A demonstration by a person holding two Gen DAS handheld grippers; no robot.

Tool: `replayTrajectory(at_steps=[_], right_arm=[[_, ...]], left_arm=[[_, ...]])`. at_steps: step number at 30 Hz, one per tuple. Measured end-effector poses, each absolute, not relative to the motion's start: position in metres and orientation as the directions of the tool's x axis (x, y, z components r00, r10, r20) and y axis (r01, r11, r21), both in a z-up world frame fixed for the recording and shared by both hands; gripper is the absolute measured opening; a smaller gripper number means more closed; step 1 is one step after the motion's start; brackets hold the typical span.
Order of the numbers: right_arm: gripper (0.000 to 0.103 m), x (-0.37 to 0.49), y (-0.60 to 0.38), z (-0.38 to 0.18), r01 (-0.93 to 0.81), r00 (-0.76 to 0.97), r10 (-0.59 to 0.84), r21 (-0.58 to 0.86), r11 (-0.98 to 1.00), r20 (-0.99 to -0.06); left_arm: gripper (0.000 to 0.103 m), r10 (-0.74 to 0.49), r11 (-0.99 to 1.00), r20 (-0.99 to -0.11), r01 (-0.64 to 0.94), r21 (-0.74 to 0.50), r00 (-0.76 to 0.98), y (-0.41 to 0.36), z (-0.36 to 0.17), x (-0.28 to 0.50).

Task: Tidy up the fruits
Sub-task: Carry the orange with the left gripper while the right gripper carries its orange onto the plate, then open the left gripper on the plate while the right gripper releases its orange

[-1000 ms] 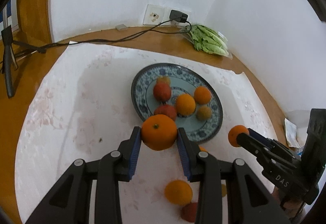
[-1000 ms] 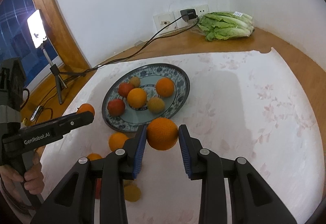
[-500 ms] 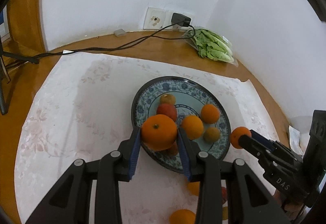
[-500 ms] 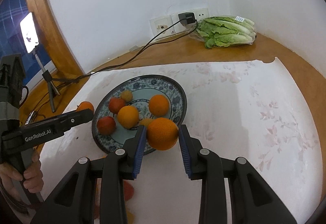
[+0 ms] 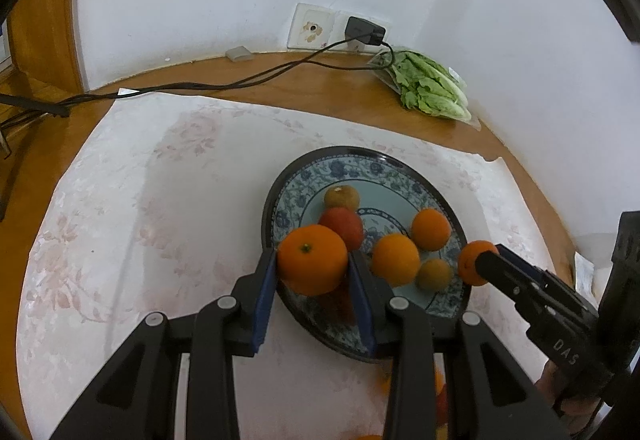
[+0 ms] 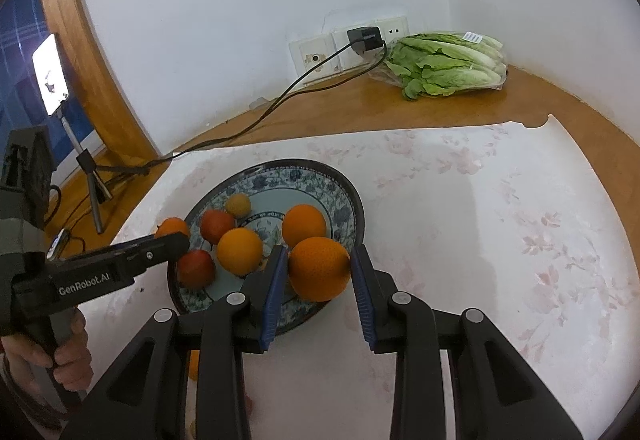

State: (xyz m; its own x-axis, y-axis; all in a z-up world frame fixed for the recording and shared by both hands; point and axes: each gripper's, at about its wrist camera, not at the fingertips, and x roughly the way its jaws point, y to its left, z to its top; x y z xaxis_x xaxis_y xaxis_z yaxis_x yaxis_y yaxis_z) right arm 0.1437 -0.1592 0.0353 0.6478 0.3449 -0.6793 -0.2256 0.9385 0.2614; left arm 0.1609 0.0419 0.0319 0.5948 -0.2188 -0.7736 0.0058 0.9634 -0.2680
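left gripper (image 5: 313,270): black plastic arms, ribbed blue pads clamped on a round orange (image 5: 312,259), green stem scar facing the lens, skin finely pitted. that fruit hangs over the near left rim of the plate (image 5: 304,176), a shallow round dish with a dark edge and a blue floral band. on the plate, left to right: a dull yellow-brown fruit (image 5: 341,197), a red one (image 5: 341,226), two smooth oranges, a small yellowish one. a second red fruit sits half hidden under the held orange.

right gripper (image 6: 319,269): same build, pads closed on a second orange (image 6: 319,268) over the plate's near right edge. its tips block part of the dish.

around: pale floral cloth (image 5: 160,208), slightly wrinkled, over a wooden table (image 5: 320,92); bagged lettuce (image 6: 444,64) by the wall; a black charger (image 6: 363,38) in a white socket, its cable running left.

only the right view shows a lit phone on a tripod (image 6: 50,74) and the person's hand (image 6: 60,352) on the left tool's grip. only the left view shows loose fruit beneath the arms, off the plate, mostly hidden.
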Motion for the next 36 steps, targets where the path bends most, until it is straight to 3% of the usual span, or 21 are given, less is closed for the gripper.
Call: replayTrajectory(at_steps=[27, 36], right_arm=[[0.036, 0.146, -0.159, 0.034, -0.226, 0.664, 0.356, 0.278, 0.934, -0.657], [0.042, 0.135, -0.161, 0.041, -0.226, 0.673, 0.358, 0.280, 0.933, -0.647]], left_arm=[[0.038, -0.180, 0.977, -0.771, 0.019, -0.213, 0.611, 0.039, 0.030, 0.164], [0.048, -0.183, 0.980, -0.751, 0.053, -0.194, 0.635, 0.031, 0.050, 0.150]])
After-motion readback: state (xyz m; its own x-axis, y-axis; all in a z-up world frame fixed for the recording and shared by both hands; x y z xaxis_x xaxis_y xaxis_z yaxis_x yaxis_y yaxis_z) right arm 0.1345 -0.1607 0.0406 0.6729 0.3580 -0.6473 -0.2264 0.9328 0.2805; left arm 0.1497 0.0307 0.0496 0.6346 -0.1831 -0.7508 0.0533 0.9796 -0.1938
